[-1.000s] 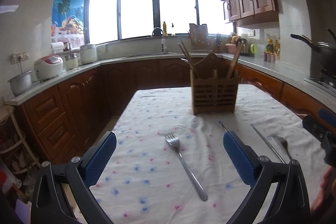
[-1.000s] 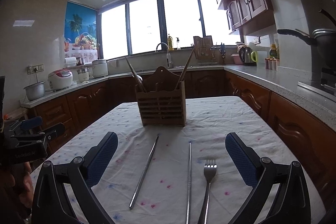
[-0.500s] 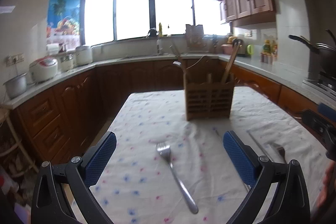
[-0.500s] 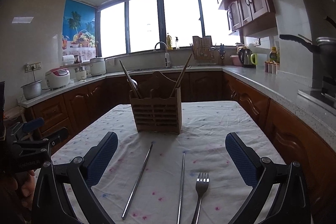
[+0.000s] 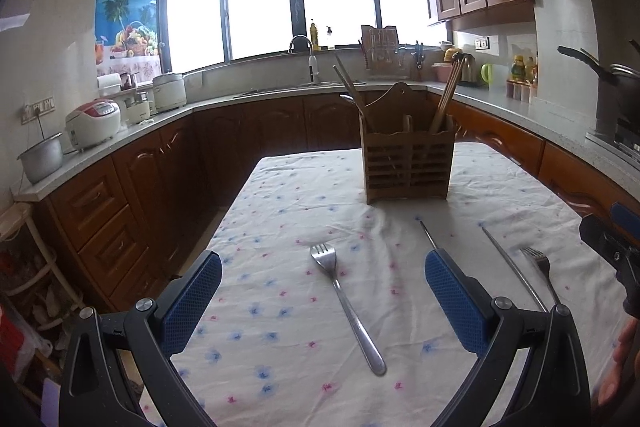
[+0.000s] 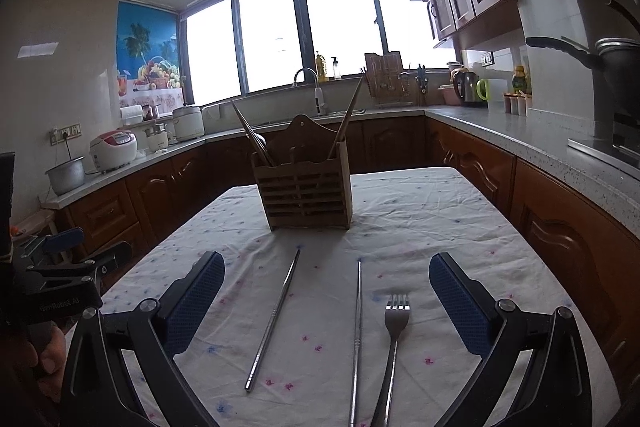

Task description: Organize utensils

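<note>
Now that you've lowered both wide-open claws, left claw [image 5: 323, 301] framing its fork [image 5: 346, 307], close on it next.

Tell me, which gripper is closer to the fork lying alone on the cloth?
Left. The left gripper hangs open right over that fork, which lies between its fingers. The right gripper is off to the side, over two metal chopsticks and another fork.
</note>
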Tool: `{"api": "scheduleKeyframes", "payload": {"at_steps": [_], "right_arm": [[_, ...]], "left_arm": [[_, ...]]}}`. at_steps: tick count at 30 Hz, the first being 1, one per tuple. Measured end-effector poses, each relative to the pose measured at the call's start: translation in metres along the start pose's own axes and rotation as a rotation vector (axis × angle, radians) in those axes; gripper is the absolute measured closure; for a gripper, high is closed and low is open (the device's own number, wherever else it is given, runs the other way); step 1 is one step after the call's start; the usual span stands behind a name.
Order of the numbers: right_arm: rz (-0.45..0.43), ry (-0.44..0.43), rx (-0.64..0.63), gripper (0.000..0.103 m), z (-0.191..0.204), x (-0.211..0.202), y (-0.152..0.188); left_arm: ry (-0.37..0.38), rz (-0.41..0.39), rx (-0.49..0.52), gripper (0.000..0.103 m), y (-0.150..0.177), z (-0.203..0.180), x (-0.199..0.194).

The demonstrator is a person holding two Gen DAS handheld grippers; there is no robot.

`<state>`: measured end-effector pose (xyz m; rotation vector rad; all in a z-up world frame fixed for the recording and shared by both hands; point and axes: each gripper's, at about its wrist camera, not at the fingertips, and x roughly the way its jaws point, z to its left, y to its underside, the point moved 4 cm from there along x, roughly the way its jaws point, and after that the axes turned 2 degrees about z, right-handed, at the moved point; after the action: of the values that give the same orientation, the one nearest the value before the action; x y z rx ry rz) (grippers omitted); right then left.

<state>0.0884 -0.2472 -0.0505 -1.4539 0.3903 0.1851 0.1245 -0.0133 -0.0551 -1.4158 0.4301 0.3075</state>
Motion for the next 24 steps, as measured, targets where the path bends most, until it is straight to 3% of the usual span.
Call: {"api": "scheduleKeyframes", "payload": {"at_steps": [24], "right_arm": [[-0.035,-0.018,-0.051,0.000,0.013,-0.013,-0.013]], "left_arm": [[0.010,-0.044,-0.005,0.001,-0.001,-0.003,-0.013]]}}
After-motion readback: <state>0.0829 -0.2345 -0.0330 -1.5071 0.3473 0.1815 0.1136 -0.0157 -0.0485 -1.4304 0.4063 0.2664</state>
